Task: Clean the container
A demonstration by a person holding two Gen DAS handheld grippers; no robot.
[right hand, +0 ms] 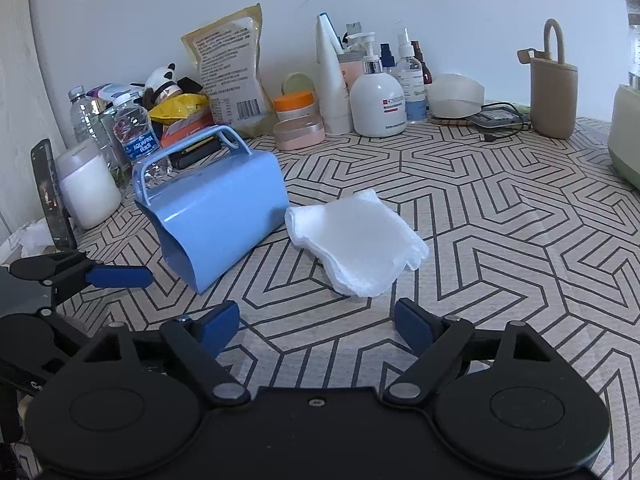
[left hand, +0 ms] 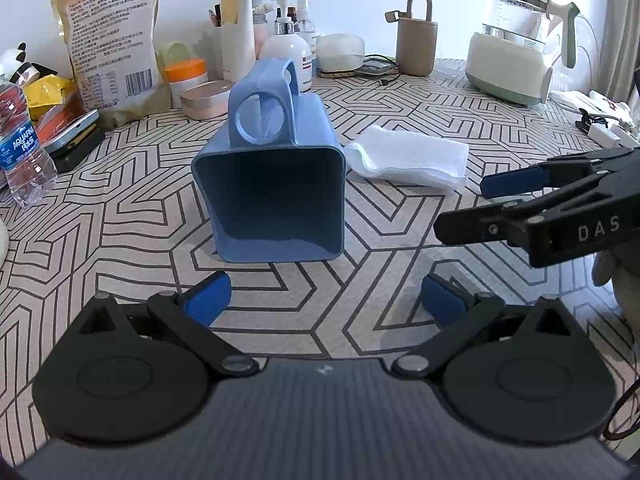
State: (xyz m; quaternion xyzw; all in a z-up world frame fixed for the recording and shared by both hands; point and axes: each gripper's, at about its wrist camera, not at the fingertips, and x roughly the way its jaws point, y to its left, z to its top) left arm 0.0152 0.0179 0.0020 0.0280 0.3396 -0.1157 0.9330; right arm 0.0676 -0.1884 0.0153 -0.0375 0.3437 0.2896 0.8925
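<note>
Container (left hand: 276,200) on side, mouth toward left gripper (left hand: 326,294)

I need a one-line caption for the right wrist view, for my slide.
Open right tongs face a white cloth beside a blue container lying on its side.

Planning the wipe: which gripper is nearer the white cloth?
Right. The right gripper sits open just before the white cloth; the left gripper faces the blue container beside it.

The blue container (right hand: 216,208) lies on its side on the worktop (right hand: 500,240). A folded white cloth (right hand: 356,240) sits just right of it. The right gripper (right hand: 316,320) hovers near, jaws spread.
</note>
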